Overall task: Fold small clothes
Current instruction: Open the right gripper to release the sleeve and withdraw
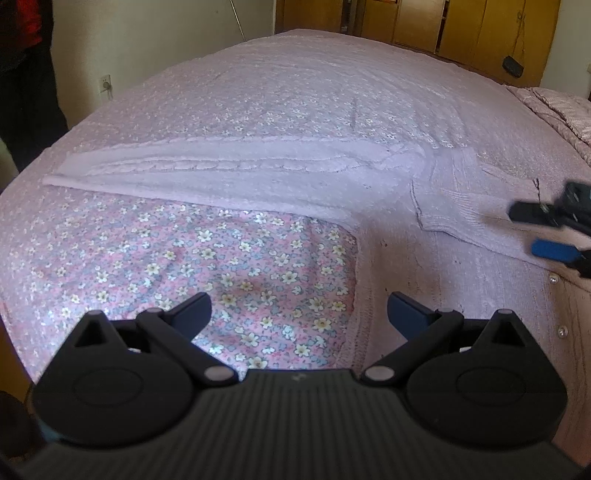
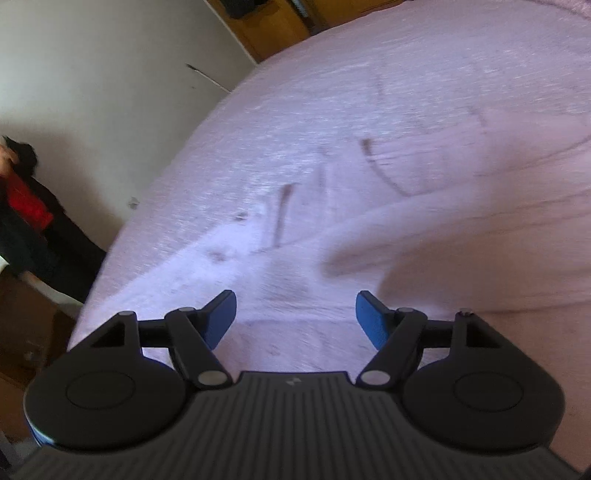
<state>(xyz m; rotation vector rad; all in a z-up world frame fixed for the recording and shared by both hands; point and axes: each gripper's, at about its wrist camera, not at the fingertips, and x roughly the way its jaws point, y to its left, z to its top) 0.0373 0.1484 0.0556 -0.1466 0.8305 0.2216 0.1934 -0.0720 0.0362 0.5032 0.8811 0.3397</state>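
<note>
Across the near half of the bed [image 1: 295, 85], lying flat: a pale lilac knitted garment [image 1: 229, 173], one long cabled part stretching toward the left edge, its ribbed end [image 1: 454, 195] reaching toward the right edge. Beside it, nearer the camera, lying spread out: a floral cloth [image 1: 221, 266]. Leaving the far half of the bed bare, with open room up to the wooden cupboards [image 1: 443, 26]. Hovering over the floral cloth with jaws apart and nothing between them: the left hand-held gripper [image 1: 299, 314]. Hanging just over the ribbed end, jaws also spread and empty: the right hand-held gripper [image 1: 535, 230], partly cut off by the frame. Blurring badly in the right wrist view, making garment folds hard to separate.
</note>
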